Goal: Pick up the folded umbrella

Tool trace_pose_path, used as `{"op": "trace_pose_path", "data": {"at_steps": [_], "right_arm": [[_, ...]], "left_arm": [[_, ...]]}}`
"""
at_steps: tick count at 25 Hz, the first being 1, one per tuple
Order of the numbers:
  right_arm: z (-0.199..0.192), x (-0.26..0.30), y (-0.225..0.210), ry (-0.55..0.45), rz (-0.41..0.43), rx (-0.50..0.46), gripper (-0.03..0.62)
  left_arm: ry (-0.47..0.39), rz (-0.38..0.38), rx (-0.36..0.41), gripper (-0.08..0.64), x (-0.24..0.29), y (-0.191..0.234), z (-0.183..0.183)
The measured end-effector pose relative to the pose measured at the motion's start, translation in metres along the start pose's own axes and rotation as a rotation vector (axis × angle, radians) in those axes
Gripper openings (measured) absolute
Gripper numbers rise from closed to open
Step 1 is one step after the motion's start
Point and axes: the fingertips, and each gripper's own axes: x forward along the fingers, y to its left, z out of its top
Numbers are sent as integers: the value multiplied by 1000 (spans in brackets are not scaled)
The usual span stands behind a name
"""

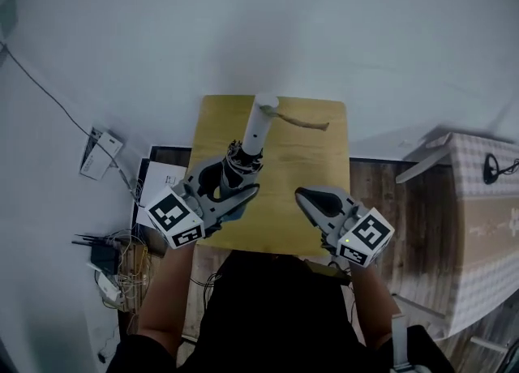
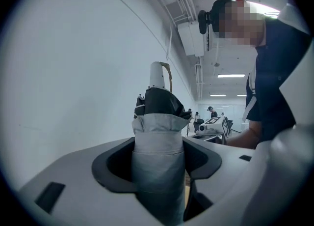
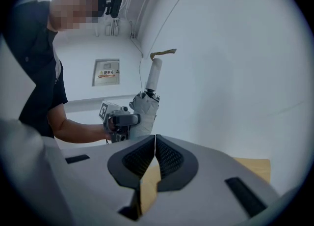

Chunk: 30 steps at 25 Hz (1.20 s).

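Note:
A folded grey umbrella (image 1: 243, 156) with a white handle (image 1: 258, 124) and a tan wrist strap (image 1: 304, 123) stands upright, lifted above the small wooden table (image 1: 312, 201). My left gripper (image 1: 235, 193) is shut on its grey canopy (image 2: 158, 156), and the white handle (image 2: 157, 75) pokes up beyond. My right gripper (image 1: 312, 205) hovers over the table's right part, shut with nothing between its jaws. From the right gripper view the umbrella (image 3: 146, 107) shows held in the left gripper (image 3: 120, 120) to the left.
A white wall runs behind the table. On the floor to the left lie a white power strip (image 1: 100, 152), cables (image 1: 113, 262) and a sheet of paper (image 1: 158, 189). A checked-cloth table (image 1: 482, 225) stands to the right.

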Motion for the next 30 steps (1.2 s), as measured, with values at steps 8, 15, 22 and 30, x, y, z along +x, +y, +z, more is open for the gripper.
{"op": "trace_pose_path", "data": {"at_steps": [8, 15, 22, 30], "right_arm": [[9, 14, 19, 10, 37, -23, 20], [13, 23, 74, 50, -4, -71, 20], [2, 40, 144, 46, -69, -15, 19], [-22, 45, 226, 101, -128, -12, 20]], "left_arm": [[-113, 24, -77, 287, -59, -23, -1], [-191, 5, -114, 287, -125, -34, -4], [-212, -55, -166, 287, -191, -57, -10], [-282, -166, -244, 287, -243, -96, -31]]}}
